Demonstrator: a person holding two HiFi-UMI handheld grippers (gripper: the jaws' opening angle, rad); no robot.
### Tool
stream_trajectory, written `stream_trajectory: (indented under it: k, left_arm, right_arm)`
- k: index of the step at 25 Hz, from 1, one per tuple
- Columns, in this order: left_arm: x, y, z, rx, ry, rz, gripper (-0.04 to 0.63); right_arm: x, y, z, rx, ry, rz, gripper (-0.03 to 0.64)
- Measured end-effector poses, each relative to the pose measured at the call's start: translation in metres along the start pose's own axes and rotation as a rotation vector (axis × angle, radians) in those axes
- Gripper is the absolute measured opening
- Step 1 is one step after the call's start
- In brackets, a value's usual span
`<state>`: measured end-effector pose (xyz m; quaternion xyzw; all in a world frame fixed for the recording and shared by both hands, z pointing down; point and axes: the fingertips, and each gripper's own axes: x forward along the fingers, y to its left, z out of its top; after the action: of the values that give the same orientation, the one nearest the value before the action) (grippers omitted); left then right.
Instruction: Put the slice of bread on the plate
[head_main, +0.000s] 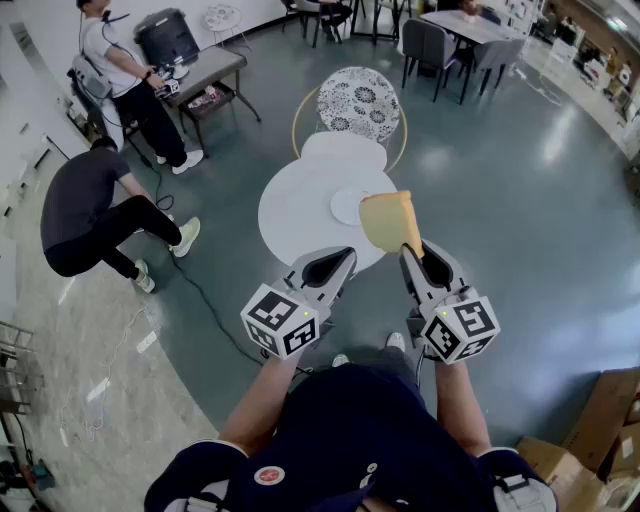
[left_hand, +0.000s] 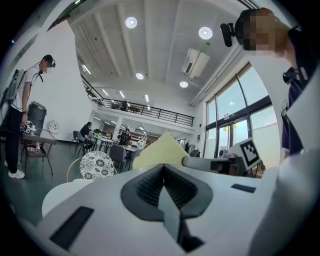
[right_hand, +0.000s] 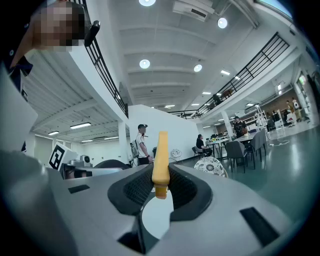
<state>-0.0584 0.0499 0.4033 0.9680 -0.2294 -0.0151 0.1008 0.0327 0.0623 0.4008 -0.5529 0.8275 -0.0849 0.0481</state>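
A tan slice of bread (head_main: 390, 222) stands upright over the near right edge of the round white table (head_main: 295, 205), with my right gripper (head_main: 412, 252) shut on its lower edge. In the right gripper view the bread (right_hand: 161, 157) shows edge-on between the black pads. A small white plate (head_main: 347, 207) lies on the table just left of the slice. My left gripper (head_main: 335, 264) hovers level at the table's near edge, shut with nothing in it. From the left gripper (left_hand: 163, 186) view, the bread (left_hand: 160, 151) rises just beyond its tips.
A patterned round chair (head_main: 358, 100) stands beyond the table. At the left a person crouches (head_main: 95, 215) and another stands (head_main: 125, 75) by a low bench (head_main: 205, 75). A cable (head_main: 205, 300) runs over the floor. Cardboard boxes (head_main: 600, 420) sit at the bottom right.
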Motion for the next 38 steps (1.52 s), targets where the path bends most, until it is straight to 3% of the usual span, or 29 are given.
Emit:
stream_trajectory:
  k: [38]
  left_arm:
    - [0.008, 0.015, 0.001, 0.002, 0.011, -0.039, 0.006]
  right_arm:
    - [0.011, -0.001, 0.0, -0.021, 0.022, -0.022, 0.089]
